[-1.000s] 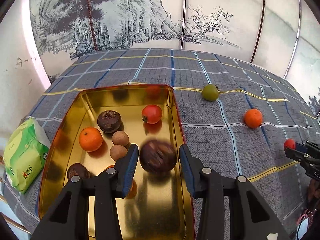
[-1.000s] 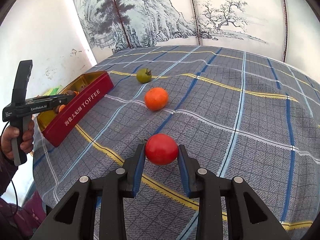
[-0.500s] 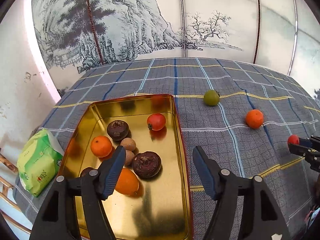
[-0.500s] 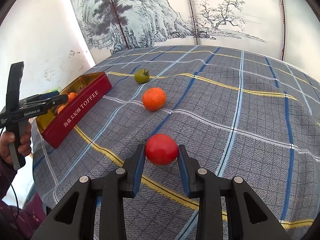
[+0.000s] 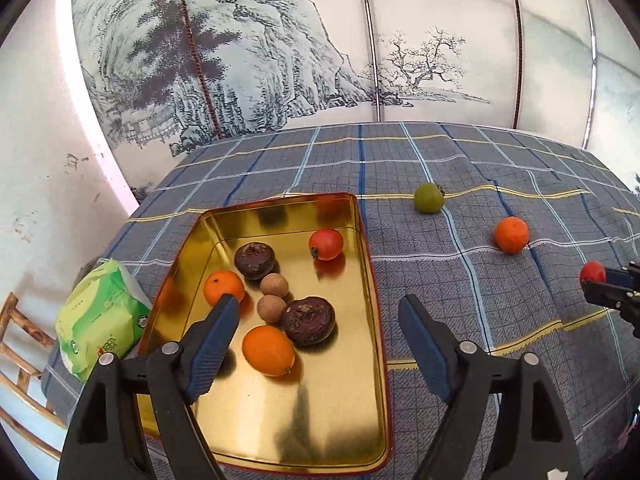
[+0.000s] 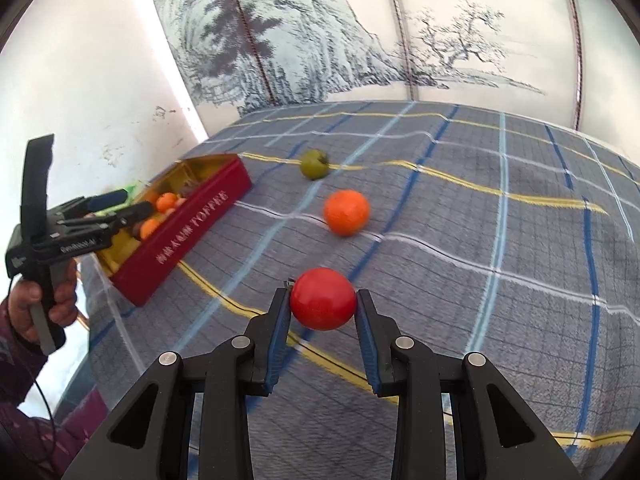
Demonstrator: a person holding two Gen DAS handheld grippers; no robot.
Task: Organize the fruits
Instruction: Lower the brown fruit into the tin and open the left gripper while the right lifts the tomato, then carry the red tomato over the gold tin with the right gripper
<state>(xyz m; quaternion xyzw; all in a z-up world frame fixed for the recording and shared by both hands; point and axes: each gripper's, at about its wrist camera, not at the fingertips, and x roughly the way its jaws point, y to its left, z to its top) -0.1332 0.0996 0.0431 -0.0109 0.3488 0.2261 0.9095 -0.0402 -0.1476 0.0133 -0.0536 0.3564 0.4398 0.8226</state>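
**Red fruit gripped, tin lies far left**

Our right gripper (image 6: 323,305) clamps the red fruit (image 6: 323,298); the gold tin (image 6: 188,224) sits to its far left. Our left gripper (image 5: 316,336) is opening, nothing between its jaws, above that tin.

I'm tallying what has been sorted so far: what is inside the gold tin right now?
Inside the gold tin: three orange fruits, two dark brown wrinkled fruits, two small tan round ones and a red tomato-like fruit. The left gripper fingers cover part of the tin's near-left floor.
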